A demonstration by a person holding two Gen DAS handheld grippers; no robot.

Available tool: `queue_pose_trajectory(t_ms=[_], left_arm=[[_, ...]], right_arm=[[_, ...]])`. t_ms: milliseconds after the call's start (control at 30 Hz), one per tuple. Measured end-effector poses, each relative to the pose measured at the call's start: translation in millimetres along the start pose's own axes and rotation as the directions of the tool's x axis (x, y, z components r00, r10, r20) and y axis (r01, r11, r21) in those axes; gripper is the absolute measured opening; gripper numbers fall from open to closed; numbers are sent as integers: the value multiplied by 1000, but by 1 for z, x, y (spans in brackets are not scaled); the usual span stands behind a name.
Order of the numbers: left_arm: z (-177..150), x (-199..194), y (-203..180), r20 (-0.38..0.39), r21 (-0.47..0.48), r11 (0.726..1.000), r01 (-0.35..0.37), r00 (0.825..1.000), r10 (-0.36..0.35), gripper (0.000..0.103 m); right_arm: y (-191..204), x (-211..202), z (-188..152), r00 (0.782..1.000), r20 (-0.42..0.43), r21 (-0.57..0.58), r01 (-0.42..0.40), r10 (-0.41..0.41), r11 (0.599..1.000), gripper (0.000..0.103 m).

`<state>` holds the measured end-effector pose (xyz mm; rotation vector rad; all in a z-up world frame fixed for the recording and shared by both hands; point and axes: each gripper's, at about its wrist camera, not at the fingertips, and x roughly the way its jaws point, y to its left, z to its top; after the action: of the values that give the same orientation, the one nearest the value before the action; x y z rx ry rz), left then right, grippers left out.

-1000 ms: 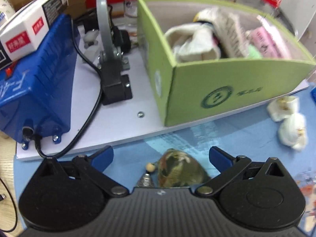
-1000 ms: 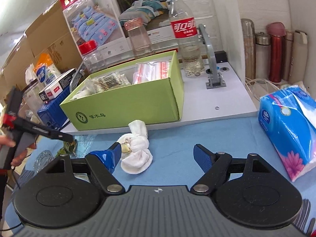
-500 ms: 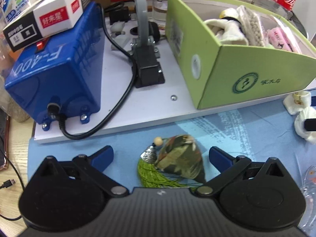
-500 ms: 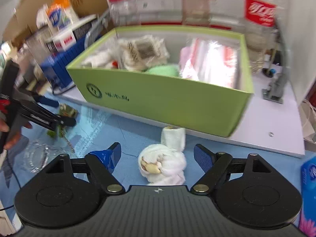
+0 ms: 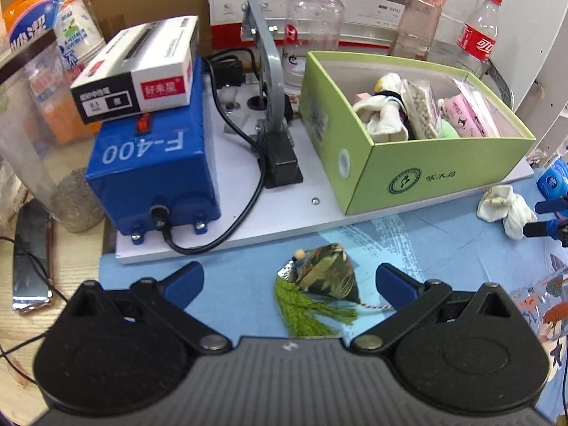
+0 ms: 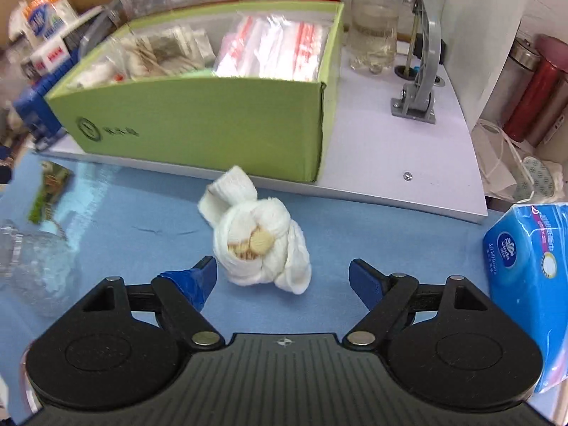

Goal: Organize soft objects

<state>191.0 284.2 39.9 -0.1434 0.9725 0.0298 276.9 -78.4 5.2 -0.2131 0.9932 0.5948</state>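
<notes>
A green cardboard box (image 5: pixel 436 174) holds several soft items and stands on a white board; it also shows in the right wrist view (image 6: pixel 198 124). A camouflage fabric sachet (image 5: pixel 328 271) with a green tassel lies on the blue mat between my open left gripper's (image 5: pixel 289 280) fingers. A white rolled sock bundle (image 6: pixel 259 239) lies on the mat just ahead of my open right gripper (image 6: pixel 282 275); it shows far right in the left wrist view (image 5: pixel 506 209). Both grippers are empty.
A blue F-400 machine (image 5: pixel 152 174) with a white carton on top stands left of the box. A grey lever stand (image 5: pixel 273 120), bottles (image 6: pixel 374 17) and flasks (image 6: pixel 536 88) line the back. A blue tissue pack (image 6: pixel 529 277) lies right. A clear glass (image 6: pixel 32 266) stands left.
My left gripper has pulled back and up, so the sachet lies farther ahead between its fingers. My right gripper has moved in towards the white sock bundle and the box.
</notes>
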Motion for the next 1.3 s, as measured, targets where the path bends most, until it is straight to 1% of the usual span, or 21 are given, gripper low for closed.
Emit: queue_pose_trajectory(t_ms=[67, 133, 200, 300, 333, 400, 433, 533, 633, 700, 867, 967, 1033, 1133, 1167, 1233, 1267, 1300], left_arm=[[2, 14, -6, -26, -8, 999, 31, 999, -31, 102], [3, 31, -16, -55, 3, 999, 49, 997, -48, 102], [4, 46, -24, -82, 17, 1000, 18, 997, -17, 103], [4, 64, -31, -102, 52, 997, -51, 993, 56, 102], [3, 69, -31, -107, 53, 997, -63, 992, 68, 102], [3, 76, -30, -116, 40, 997, -59, 991, 64, 102], [3, 76, -32, -95, 52, 996, -73, 992, 78, 103], [4, 77, -35, -90, 71, 995, -67, 993, 73, 103], [2, 76, -37, -71, 79, 995, -63, 995, 69, 103], [0, 75, -37, -55, 80, 995, -63, 996, 68, 103], [-8, 72, -42, -32, 82, 995, -64, 997, 66, 103], [-10, 71, -39, -29, 84, 995, -61, 998, 64, 102], [-9, 75, -36, -32, 88, 994, -59, 998, 62, 102], [-7, 74, -35, -36, 88, 995, -57, 998, 60, 102], [-8, 74, -35, -34, 86, 995, -57, 998, 60, 103], [-7, 74, -35, -32, 83, 995, -61, 997, 64, 102], [-7, 74, -35, -31, 80, 995, -62, 997, 65, 102], [-8, 74, -35, -29, 78, 995, -64, 997, 66, 102]], right_arm=[[-1, -4, -3, 1000, 23, 3, -12, 12, 1000, 68], [0, 0, -6, 1000, 15, -10, -11, 11, 1000, 68], [2, 4, -6, 1000, 6, -33, -20, 20, 999, 68], [5, 15, 3, 999, -8, -61, -51, 51, 997, 68], [6, 17, 5, 998, -6, -70, -63, 63, 996, 68], [7, 22, 8, 998, 6, -83, -54, 55, 995, 68], [8, 25, 10, 999, 11, -92, -47, 48, 995, 68], [11, 39, 19, 999, 4, -116, -39, 40, 993, 71], [23, 44, 23, 1000, 16, -200, -15, 19, 980, 70], [22, 44, 22, 1000, 15, -186, -18, 21, 982, 71], [19, 41, 8, 995, 97, -151, 3, 12, 988, 75], [16, 43, 10, 996, 91, -142, 6, 7, 990, 78], [15, 44, 13, 996, 84, -150, 3, 10, 989, 79], [17, 44, 13, 996, 84, -152, 9, 4, 988, 72], [18, 43, 12, 996, 90, -151, 9, 5, 989, 67], [20, 40, 10, 994, 110, -156, 1, 16, 988, 52], [19, 37, 9, 992, 119, -154, -11, 30, 988, 38], [18, 36, 9, 992, 121, -145, -21, 39, 989, 34]])
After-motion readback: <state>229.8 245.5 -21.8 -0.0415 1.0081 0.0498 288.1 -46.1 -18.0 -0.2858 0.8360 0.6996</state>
